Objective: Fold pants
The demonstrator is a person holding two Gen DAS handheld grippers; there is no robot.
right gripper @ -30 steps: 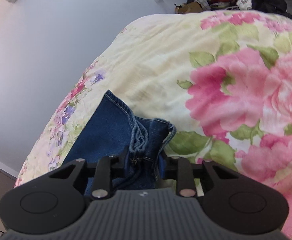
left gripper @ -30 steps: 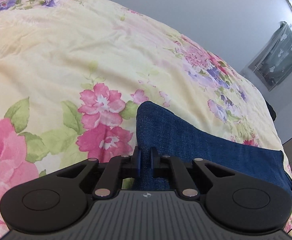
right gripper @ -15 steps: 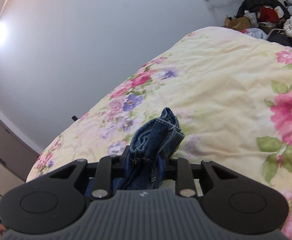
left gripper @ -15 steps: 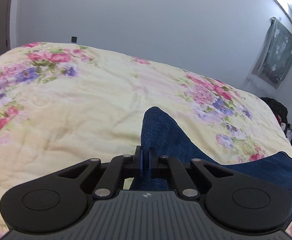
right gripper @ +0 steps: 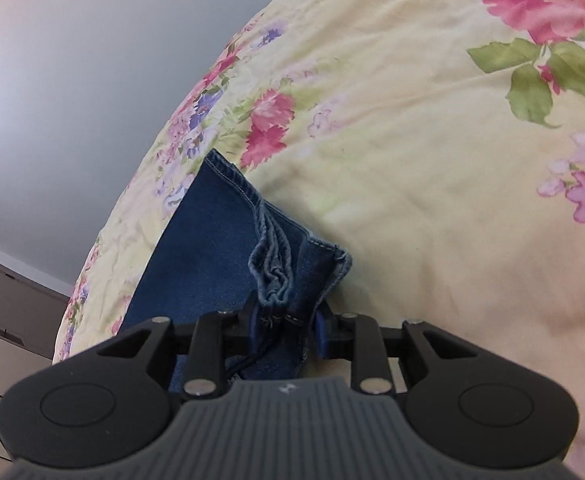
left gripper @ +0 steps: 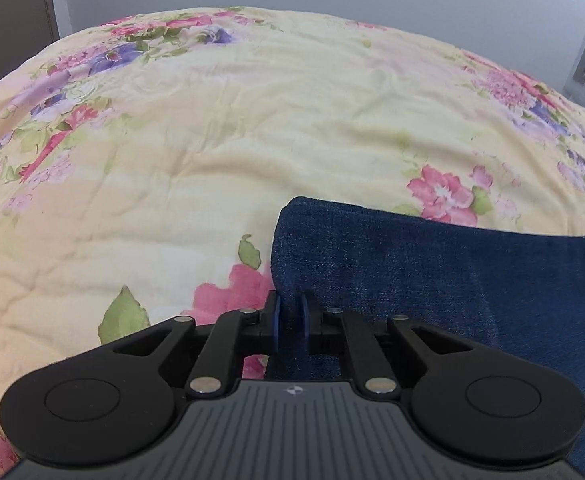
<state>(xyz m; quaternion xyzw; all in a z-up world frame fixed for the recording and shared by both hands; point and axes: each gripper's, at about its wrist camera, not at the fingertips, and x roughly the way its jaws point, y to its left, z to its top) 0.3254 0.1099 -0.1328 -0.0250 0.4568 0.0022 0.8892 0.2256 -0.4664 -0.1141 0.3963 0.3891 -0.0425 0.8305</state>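
Denim pants [left gripper: 432,280] on floral bed [left gripper: 212,140] | left tongs [left gripper: 290,322] pinch plain edge | right tongs [right gripper: 286,330] clamp bunched hems [right gripper: 272,276] | risk: thick layers slip, fold skews

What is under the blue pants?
Under the pants is a flowery bedspread; you can see it all around them. The part right beneath is covered by the denim, so anything lying there is hidden. Both grippers, left and right, pinch the pants.

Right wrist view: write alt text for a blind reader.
The right tongs clamp a bunched hem of blue jeans. The jeans lie on a yellow floral quilt, with a grey wall behind.
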